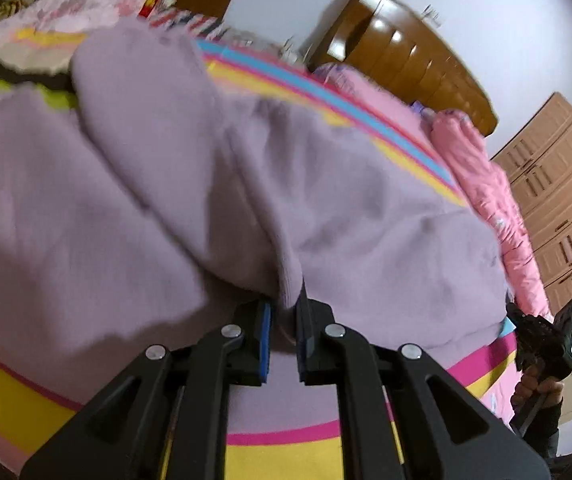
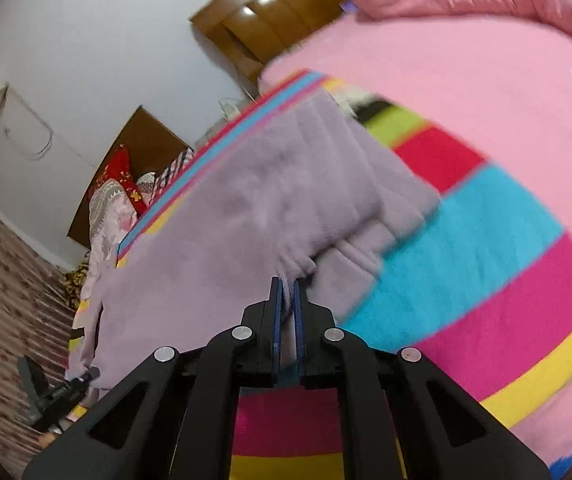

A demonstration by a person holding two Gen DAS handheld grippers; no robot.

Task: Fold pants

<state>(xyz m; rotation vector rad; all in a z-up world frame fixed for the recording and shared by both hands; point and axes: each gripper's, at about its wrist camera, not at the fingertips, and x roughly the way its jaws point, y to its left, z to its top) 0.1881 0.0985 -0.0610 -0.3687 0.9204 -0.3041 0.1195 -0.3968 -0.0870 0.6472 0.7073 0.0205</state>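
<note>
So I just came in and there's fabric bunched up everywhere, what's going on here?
A person is folding lilac pants on a bed with a striped blanket, a handheld gripper in each hand. The left gripper is shut on a bunched fold of the pants, and the right gripper is shut on another pinch of the fabric. The pants look partly doubled over, still rumpled, so the fold is under way, not finished.

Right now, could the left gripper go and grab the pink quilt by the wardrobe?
Probably not yet: the left gripper is shut on the purple pants, and the pink quilt lies beyond them.
</note>
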